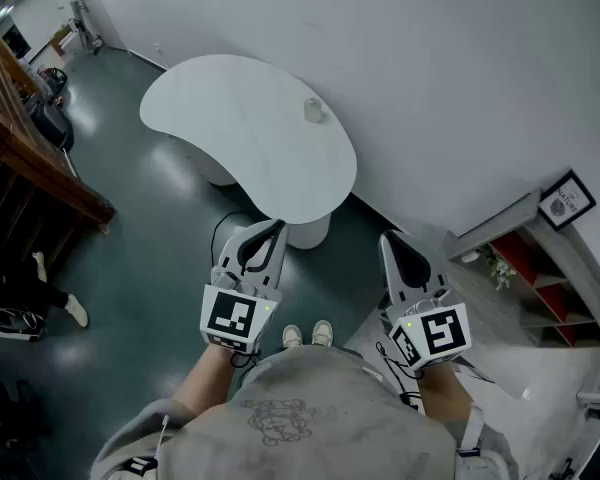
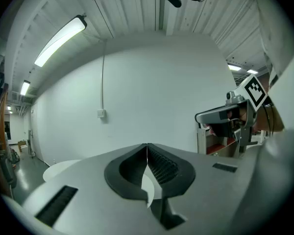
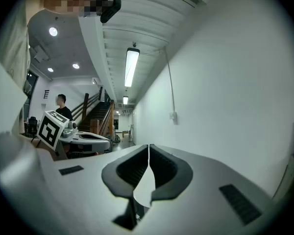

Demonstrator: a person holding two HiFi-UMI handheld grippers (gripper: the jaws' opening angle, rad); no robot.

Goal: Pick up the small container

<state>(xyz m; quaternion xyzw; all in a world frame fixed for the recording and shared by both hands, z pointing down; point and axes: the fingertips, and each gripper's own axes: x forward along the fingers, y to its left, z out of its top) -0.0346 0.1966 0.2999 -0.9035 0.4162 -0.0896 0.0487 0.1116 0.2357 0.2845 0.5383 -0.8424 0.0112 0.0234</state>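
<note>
Small container point(image 1: 313, 110): where is it sitting?

On the white, kidney-shaped counter point(image 1: 220, 108), close to its far edge by the wall. It stands upright with nothing around it.

And the two grippers?

Both are held low, close to the person's body, well apart from the container. The left gripper point(image 1: 277, 226) points toward the near end of the counter, and the right gripper point(image 1: 387, 236) hangs beside it over the dark floor point(image 1: 150, 238).

How are the jaws?

Closed on both sides. Each gripper's own view shows the ribbed pads point(image 2: 159, 163) meeting along a thin seam, with nothing between them.

Anything else nearby?

A wooden stair railing point(image 1: 40, 158) on the left, a shelf unit point(image 1: 540, 268) with red compartments on the right, and the person's shoes point(image 1: 308, 335) between the grippers.
</note>
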